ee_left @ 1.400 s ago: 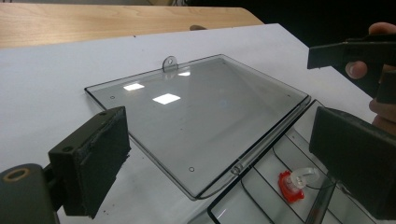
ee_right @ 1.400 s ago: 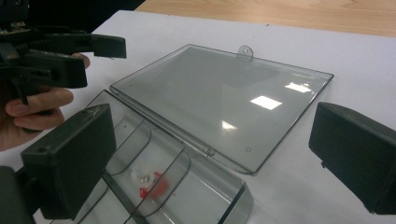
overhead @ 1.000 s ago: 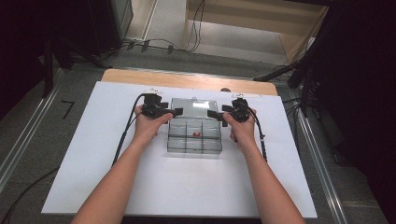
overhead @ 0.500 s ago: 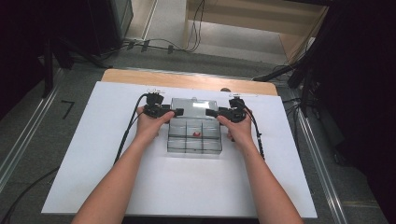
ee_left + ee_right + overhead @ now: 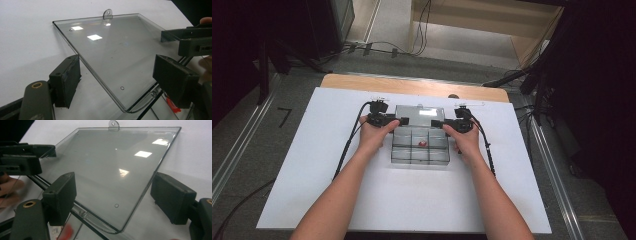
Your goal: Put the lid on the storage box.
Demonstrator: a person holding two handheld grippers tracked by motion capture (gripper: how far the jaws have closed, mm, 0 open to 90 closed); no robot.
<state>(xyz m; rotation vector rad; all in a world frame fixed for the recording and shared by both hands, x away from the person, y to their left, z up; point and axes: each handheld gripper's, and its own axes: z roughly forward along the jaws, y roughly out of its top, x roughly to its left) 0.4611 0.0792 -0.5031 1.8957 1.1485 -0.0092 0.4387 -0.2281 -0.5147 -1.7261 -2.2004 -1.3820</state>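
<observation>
High view: the left tongs point(image 5: 403, 121) and right tongs point(image 5: 434, 123) sit at either side of the box point(image 5: 420, 147) on the white counter point(image 5: 312, 165), at the hinge end of its opened lid point(image 5: 420, 113); both have just been closing, which suggests the person is about to take the lid by its side edges to swing it shut. Left gripper view: the lid's point(image 5: 110, 52) near corner lies between the parted jaws, the pads not yet touching it. Right gripper view: the lid's point(image 5: 110, 170) edge likewise stands between gaping jaws, ungripped.
</observation>
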